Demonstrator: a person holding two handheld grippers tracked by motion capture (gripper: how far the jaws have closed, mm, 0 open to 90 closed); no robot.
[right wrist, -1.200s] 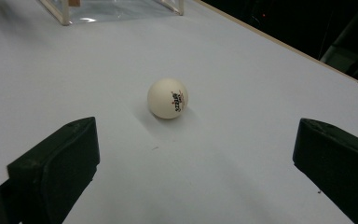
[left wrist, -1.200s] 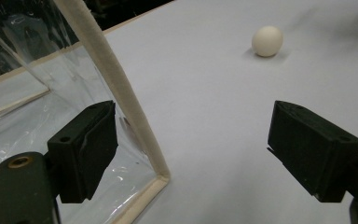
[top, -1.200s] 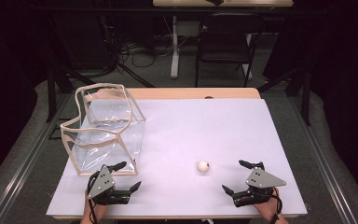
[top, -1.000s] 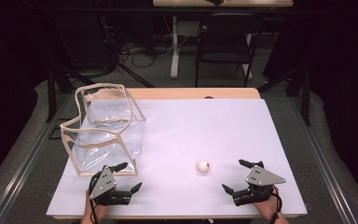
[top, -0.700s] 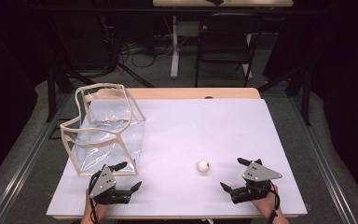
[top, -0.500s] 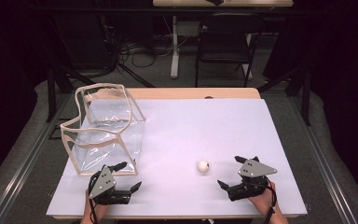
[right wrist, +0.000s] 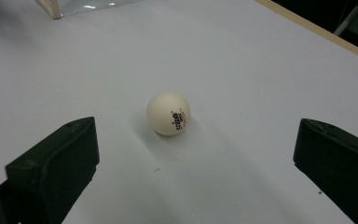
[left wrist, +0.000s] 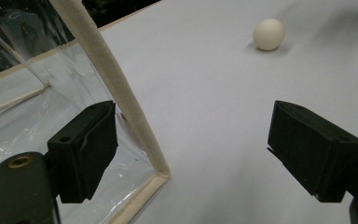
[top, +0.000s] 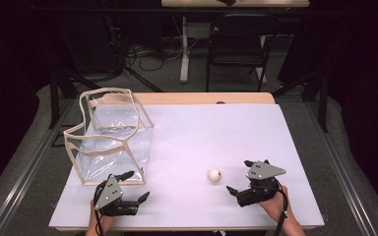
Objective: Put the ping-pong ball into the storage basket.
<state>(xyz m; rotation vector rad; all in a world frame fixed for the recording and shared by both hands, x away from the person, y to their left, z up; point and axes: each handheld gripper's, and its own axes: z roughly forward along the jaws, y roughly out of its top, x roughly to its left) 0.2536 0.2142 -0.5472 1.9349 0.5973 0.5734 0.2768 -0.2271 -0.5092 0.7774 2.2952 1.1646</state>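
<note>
A white ball (right wrist: 168,113) with small red and dark print, too fine to read, lies on the white table (top: 216,132), just ahead of the right gripper (top: 240,176), jaws wide apart. The left gripper (top: 139,187), also agape, rests low beside a clear bag's (top: 110,137) corner.

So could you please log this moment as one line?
right gripper: open, facing ping-pong ball | left gripper: open, beside clear bag
</note>
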